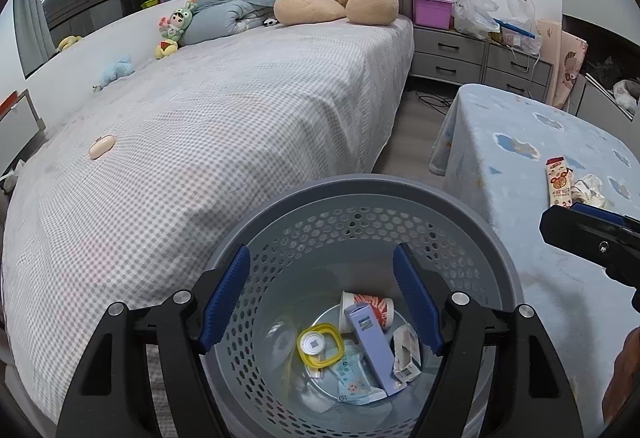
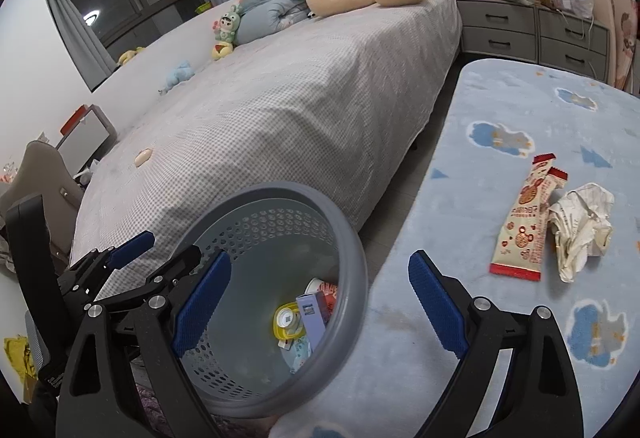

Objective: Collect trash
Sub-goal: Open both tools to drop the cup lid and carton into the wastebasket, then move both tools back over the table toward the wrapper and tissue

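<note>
The snack wrapper (image 2: 524, 222) and the crumpled paper (image 2: 582, 228) lie side by side on the blanket-covered desk (image 2: 500, 109), ahead and to the right of the right claw (image 2: 320, 302), whose jaws stand wide apart and empty. The wrapper's long axis runs roughly away from that claw, tilted slightly. The left claw (image 1: 320, 294), also spread and empty, hangs over the bin (image 1: 508, 262), so the right claw is clearly the nearer one.

Bin (image 2: 352, 250) between bed (image 2: 280, 109) (10 o'clock) and tabletop (image 2: 500, 105); wrapper (image 2: 524, 226), crumpled paper (image 2: 580, 230) on tabletop at 2 o'clock.
</note>
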Motion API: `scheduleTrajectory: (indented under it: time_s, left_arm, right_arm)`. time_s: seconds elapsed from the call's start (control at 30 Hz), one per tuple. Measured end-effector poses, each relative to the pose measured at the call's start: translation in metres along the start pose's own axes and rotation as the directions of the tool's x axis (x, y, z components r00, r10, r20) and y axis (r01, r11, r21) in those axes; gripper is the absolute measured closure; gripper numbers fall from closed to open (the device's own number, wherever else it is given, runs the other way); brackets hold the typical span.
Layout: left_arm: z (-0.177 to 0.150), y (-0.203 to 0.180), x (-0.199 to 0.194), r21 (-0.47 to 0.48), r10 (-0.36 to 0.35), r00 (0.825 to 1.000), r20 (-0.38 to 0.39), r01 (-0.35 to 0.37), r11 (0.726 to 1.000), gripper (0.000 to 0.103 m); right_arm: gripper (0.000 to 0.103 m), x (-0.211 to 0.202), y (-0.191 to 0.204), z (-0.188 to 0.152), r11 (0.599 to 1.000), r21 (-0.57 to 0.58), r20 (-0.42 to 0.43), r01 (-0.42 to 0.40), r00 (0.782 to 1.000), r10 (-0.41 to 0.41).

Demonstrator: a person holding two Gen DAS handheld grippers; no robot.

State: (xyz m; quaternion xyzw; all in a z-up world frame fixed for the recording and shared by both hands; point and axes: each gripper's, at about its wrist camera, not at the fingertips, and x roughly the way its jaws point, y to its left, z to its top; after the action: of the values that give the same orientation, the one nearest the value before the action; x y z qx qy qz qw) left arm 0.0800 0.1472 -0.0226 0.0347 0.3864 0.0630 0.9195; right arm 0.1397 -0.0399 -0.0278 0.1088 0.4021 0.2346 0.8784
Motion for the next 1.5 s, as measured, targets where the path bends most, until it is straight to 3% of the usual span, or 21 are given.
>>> scheduleTrajectory:
  time_s: [0.93, 1.5]
  left_arm:
    - [0.006, -0.075, -0.011, 0.081, -0.093, 0.996, 0.017, 0.091, 0.993, 0.023]
    - [0.006, -0.104, -0.011, 0.085, -0.179, 0.984, -0.006, 0.179, 0.98, 0.022]
  right_arm:
    - [0.01, -0.041, -0.083, -0.006, 0.985, 0.099, 0.028, 0.144, 0.989, -0.148]
    - [0.008, -0.046, -0.151, -0.004, 0.926, 0.173, 0.005, 0.335, 0.94, -0.341]
